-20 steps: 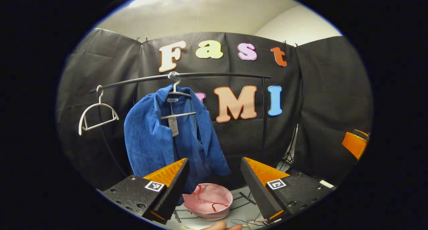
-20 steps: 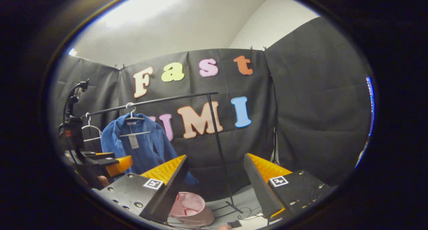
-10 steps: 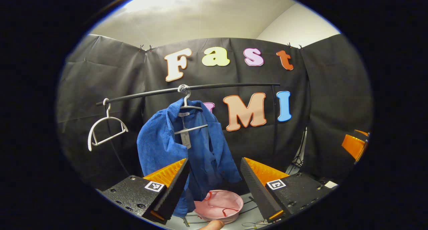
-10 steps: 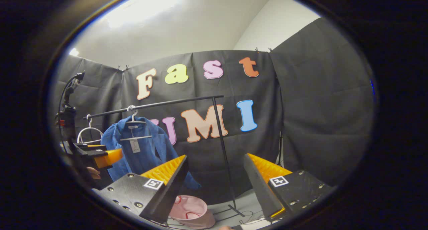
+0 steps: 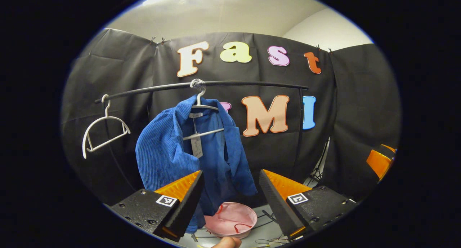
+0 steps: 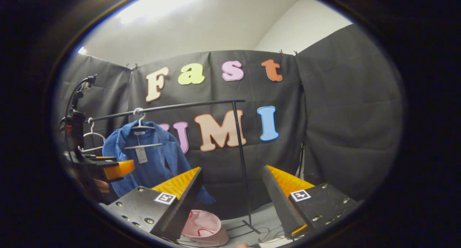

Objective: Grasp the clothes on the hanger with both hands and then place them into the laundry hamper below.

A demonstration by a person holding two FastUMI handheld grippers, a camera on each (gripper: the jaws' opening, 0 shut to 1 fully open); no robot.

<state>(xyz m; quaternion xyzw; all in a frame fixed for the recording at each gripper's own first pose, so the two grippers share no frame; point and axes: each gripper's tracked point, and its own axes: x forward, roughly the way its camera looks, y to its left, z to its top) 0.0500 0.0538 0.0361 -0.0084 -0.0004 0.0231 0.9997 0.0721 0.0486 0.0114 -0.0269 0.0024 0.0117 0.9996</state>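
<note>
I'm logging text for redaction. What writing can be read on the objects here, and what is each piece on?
On the hang tag of the blue jacket: print too small to read.
On the collar label: blurred, unreadable.
On the square markers of the left claw: coded patterns, no words.

Ribbed corduroy-like cloth jacket [image 5: 169, 158]; smooth white hanger [image 5: 201, 132]; matt rail [image 5: 252, 83].
</note>
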